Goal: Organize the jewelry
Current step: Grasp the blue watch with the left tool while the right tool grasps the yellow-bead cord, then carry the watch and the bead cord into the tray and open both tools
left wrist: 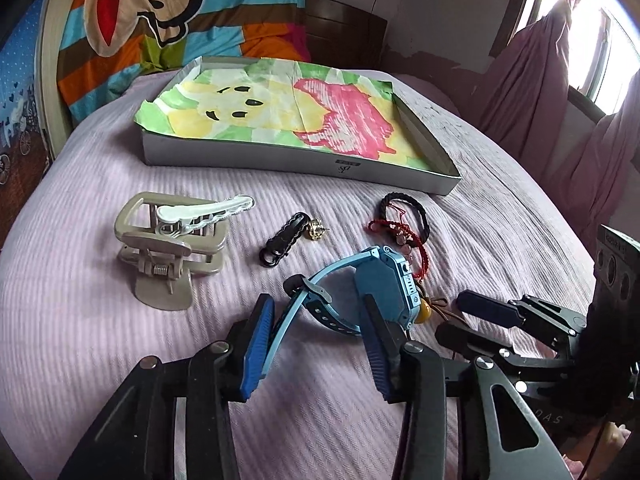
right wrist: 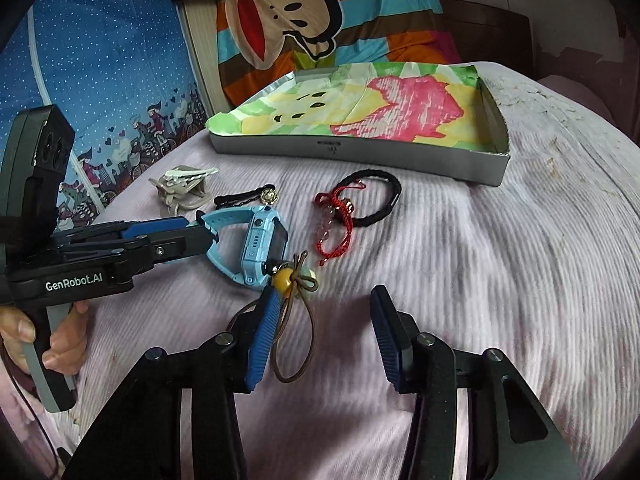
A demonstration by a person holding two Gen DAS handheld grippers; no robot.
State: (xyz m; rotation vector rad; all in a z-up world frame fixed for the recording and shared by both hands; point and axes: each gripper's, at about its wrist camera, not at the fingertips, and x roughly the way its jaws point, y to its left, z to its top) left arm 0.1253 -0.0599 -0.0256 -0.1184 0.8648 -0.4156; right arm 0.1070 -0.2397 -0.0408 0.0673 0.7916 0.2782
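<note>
A blue smartwatch (left wrist: 384, 284) (right wrist: 260, 240) lies on the pink bedspread. My left gripper (left wrist: 316, 312) (right wrist: 196, 228) is open, its fingers straddling the watch and strap. My right gripper (right wrist: 324, 312) (left wrist: 464, 316) is open and empty, over a brown cord with a yellow bead (right wrist: 294, 300) (left wrist: 424, 310). A red string bracelet (right wrist: 340, 220) (left wrist: 400, 236), a black braided bracelet (right wrist: 380, 196) (left wrist: 408, 208), a black clip (left wrist: 280, 240) (right wrist: 236, 199) and a gold earring (left wrist: 316, 230) (right wrist: 269, 197) lie beyond. The shallow box (left wrist: 280, 160) (right wrist: 360, 152) lined with coloured paper stands at the back.
A beige claw clip (left wrist: 164, 248) (right wrist: 180, 192) with a white hair clip (left wrist: 204, 212) on it lies at the left. A striped cartoon pillow (left wrist: 160, 12) (right wrist: 320, 20) is behind the box. A curtained window (left wrist: 580, 32) is at the right.
</note>
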